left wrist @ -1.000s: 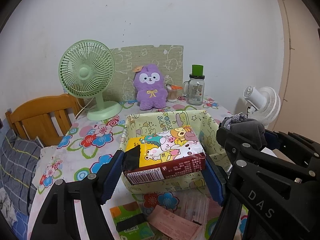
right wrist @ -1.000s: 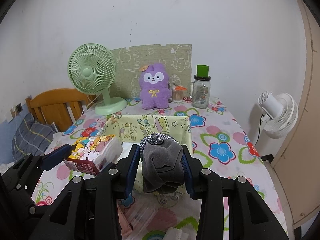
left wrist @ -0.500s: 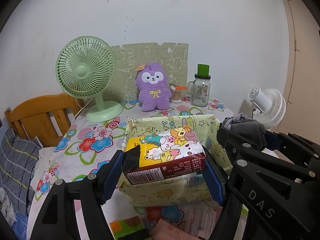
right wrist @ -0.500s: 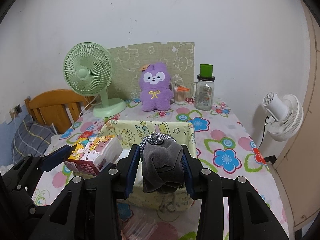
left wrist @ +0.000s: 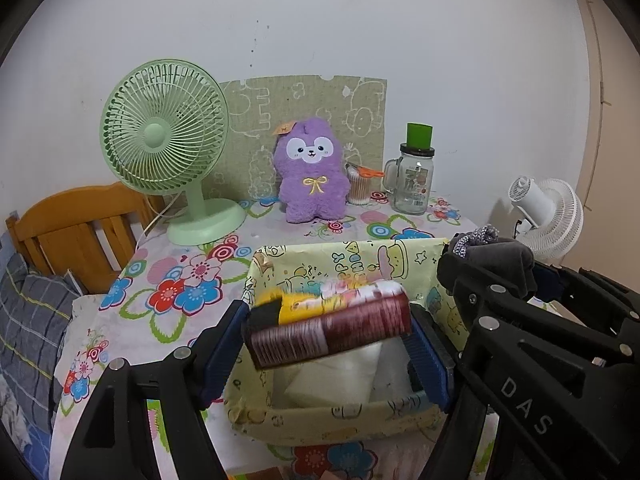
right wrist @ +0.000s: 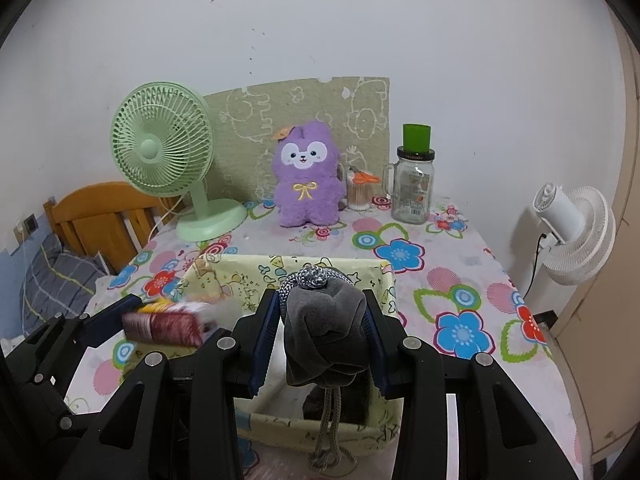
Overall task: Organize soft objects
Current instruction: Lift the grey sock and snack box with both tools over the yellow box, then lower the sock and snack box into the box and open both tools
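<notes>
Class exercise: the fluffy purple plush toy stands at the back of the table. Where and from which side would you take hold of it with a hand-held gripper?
Grip the fluffy purple plush toy across its narrower upper body, just below the head, coming in from the front with the fingers on its left and right. It sits upright facing forward, the green board lies close behind it, and the clear cotton swab jar crowds its right side, so the front is probably the freest approach.

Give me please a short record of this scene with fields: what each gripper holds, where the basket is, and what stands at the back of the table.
left gripper: shut on tissue pack, above the basket
right gripper: shut on grey pouch, above the basket
basket: yellow fabric, on the floral table, something white inside
back of table: green fan, purple plush, glass jar
</notes>
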`<state>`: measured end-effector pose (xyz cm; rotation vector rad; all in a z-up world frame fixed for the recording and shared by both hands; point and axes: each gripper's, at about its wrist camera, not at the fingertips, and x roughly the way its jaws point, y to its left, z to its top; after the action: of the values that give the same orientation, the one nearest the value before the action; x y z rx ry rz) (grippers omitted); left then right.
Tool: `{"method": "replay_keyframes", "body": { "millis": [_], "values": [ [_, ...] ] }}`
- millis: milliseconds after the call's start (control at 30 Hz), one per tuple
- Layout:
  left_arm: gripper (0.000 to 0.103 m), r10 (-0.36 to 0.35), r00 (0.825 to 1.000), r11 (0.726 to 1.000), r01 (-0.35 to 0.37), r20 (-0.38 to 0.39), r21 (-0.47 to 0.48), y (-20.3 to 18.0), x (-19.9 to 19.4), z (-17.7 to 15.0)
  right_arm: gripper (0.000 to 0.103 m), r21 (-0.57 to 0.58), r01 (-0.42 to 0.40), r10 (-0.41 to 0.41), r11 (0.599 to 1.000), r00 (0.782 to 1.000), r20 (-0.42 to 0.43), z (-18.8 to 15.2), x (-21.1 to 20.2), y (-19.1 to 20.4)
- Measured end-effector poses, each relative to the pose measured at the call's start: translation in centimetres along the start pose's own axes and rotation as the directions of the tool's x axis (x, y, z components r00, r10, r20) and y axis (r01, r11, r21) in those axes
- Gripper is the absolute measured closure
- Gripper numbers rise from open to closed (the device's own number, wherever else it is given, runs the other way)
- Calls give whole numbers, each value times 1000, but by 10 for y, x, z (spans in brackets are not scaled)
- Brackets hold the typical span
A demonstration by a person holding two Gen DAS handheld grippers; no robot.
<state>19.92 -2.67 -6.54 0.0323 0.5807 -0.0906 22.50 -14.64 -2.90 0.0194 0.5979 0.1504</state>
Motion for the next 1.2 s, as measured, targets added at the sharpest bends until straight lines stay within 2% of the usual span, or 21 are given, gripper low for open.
{"method": "replay_keyframes", "body": {
  "millis": [267,400,600,633,667,733,800,1200],
  "values": [
    [7,6,999,1000,-6,-37,-16,5,16,0,59,7,-24,24,1000,999,-23,-1,16,3],
    [3,18,999,1000,-18,-41,-10,7,19,-1,59,2,-51,51,999,998,-49,-2,25,5],
    [2,28,998,1000,-28,-55,-3,9,21,-6,58,-16,-66,65,998,995,-74,-5,35,12],
    [2,30,998,1000,-31,-58,-3,9,21,-7,52,-16,-63,62,998,995,-78,-6,36,12],
    [2,32,998,999,-32,-62,-4,10,22,-7,33,-16,-60,58,998,995,-80,-6,36,12],
    [2,25,997,1000,-26,-70,-12,12,22,-7,15,-12,-59,58,998,996,-69,-6,33,12],
    [0,16,998,1000,-17,-65,-20,13,20,-8,15,-14,-50,49,999,998,-48,-7,28,12],
    [0,9,999,1000,-10,-47,-25,10,3,-11,15,-10,-19,19,1000,998,-58,-10,4,9]
  ]
}}
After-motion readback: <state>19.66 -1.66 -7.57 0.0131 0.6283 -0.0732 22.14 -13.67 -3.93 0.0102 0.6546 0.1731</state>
